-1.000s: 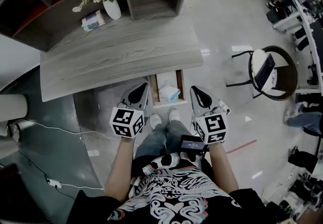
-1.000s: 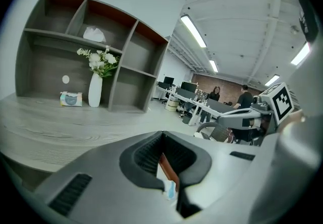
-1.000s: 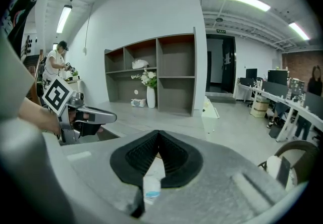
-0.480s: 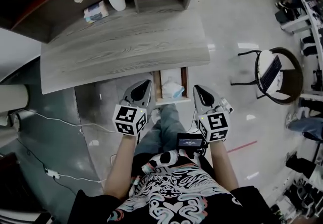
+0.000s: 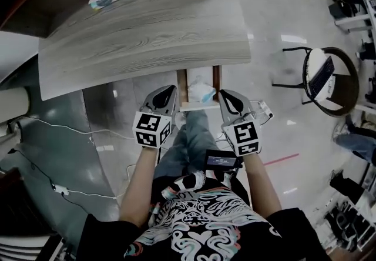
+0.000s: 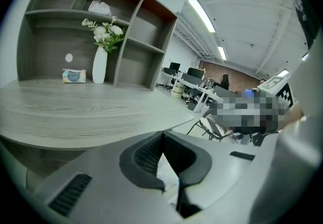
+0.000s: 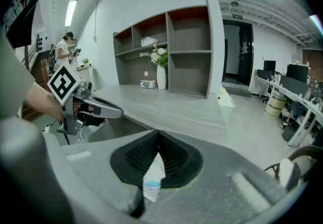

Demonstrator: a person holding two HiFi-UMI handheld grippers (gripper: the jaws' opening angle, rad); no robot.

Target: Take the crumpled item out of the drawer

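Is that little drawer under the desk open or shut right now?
Open. The drawer sticks out from under the desk's front edge, and the crumpled item lies in plain sight inside it.

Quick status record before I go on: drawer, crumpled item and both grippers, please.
drawer: open, pulled out from under the desk
crumpled item: white with a blue patch, lying in the drawer, untouched
left gripper: jaws shut, empty, at the drawer's left side
right gripper: jaws shut, empty, at the drawer's right side
task step: item not yet taken out
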